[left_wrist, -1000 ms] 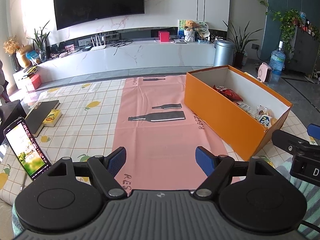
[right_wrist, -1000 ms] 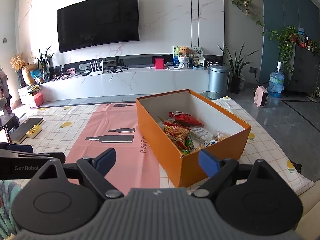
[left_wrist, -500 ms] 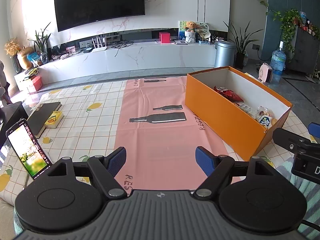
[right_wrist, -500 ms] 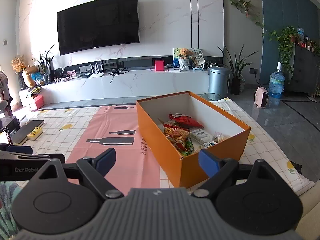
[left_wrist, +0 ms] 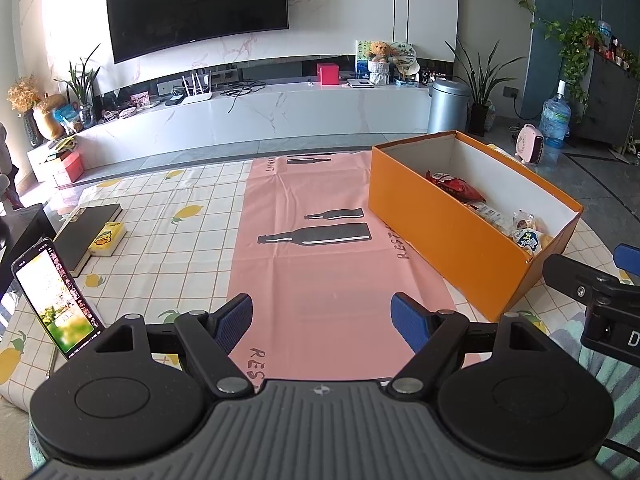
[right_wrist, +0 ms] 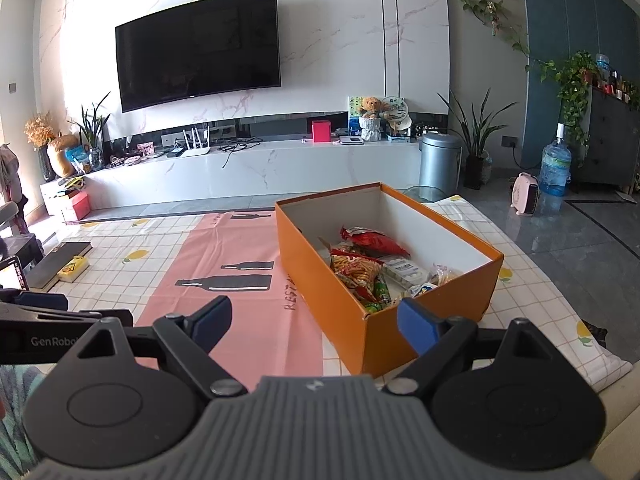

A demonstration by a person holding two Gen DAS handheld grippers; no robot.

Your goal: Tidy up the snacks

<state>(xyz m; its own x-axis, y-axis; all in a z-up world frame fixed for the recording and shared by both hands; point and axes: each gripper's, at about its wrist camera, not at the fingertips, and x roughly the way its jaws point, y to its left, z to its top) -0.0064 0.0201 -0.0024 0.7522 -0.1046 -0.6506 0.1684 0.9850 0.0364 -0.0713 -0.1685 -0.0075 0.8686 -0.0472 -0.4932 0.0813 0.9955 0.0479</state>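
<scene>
An orange box (left_wrist: 448, 232) (right_wrist: 340, 300) stands on the right of the table and holds several snack packets: a red bag (right_wrist: 376, 242) at the back, an orange-yellow bag (right_wrist: 356, 270) and small white packs (right_wrist: 404, 270) nearer the front. My left gripper (left_wrist: 322, 322) hovers open over the pink mat (left_wrist: 320, 256), left of the box, with nothing between its blue pads. My right gripper (right_wrist: 314, 322) is open too, just short of the box's near corner, and holds nothing. Its arm (left_wrist: 592, 292) shows at the right edge of the left wrist view.
A phone (left_wrist: 54, 298) leans upright at the table's left edge. A black book (left_wrist: 86, 234) with a small yellow box (left_wrist: 106, 238) beside it lies further back on the left. The checked tablecloth (left_wrist: 180, 240) covers the table; behind it runs a white TV bench.
</scene>
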